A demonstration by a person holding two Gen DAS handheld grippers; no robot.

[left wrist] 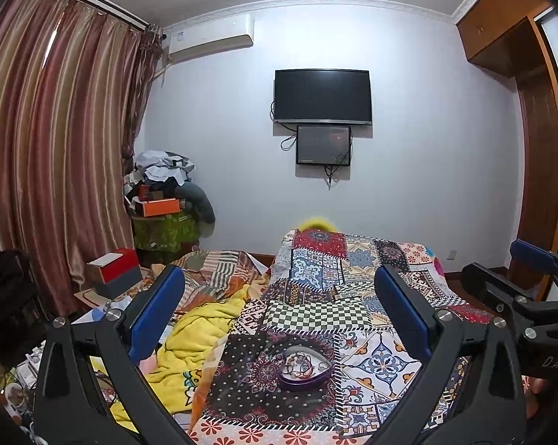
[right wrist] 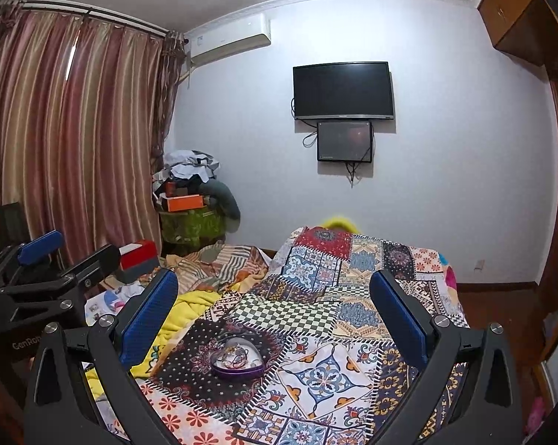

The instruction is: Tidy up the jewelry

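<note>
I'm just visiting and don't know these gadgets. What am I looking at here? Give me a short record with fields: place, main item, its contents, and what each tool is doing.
place: bedroom; patchwork quilt spread over a bed
main item: purple heart-shaped box resting on the quilt
lid: in the right wrist view a clear domed lid seems to sit on it; not certain
contents: tangled rings and bracelets, too small to list
left gripper: fingers spread wide, empty, off the box
right gripper: fingers spread wide, empty, off the box
other: yellow blanket beside the quilt; dark TV on the wall
</note>
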